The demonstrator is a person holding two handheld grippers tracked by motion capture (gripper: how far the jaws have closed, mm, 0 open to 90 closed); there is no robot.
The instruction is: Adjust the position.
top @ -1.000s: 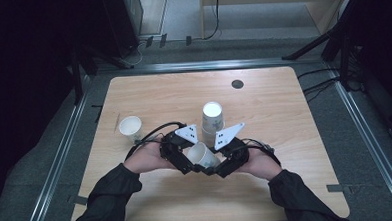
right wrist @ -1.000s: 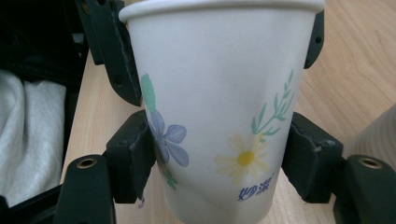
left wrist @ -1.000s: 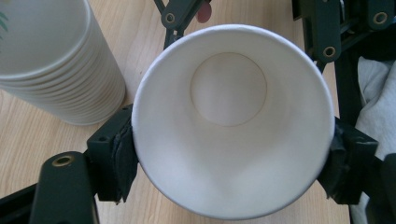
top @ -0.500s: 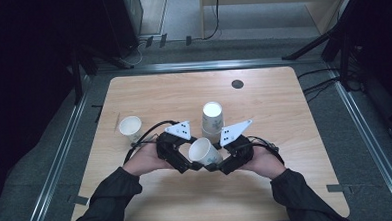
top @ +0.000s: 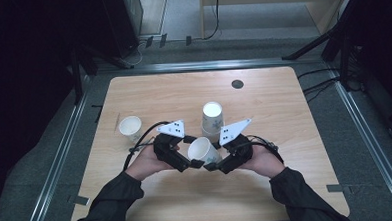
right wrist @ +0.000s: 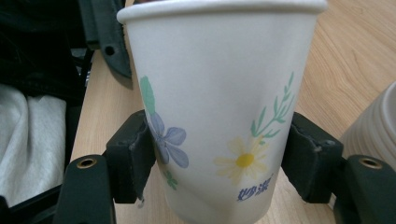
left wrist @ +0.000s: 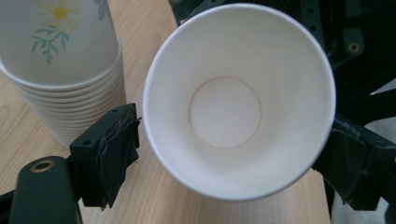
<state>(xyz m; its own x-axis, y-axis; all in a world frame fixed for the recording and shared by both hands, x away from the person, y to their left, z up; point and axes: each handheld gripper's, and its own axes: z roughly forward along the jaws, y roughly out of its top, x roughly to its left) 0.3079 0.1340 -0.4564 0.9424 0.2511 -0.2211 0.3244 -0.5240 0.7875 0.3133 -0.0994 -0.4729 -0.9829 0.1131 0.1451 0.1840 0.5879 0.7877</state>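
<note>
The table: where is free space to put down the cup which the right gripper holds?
Bare wood lies in front of the hands, along the table near edge, and right of the stack. It is crowded between the single cup, the stack and both grippers.

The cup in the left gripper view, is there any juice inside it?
No, the cup faces the camera with its mouth open, and its white inside and round bottom are bare and dry.

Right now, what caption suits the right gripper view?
Right gripper clamps a flowered paper cup above the wooden table.

White flowered paper cup (top: 202, 150), tilted, empty, above table
</note>
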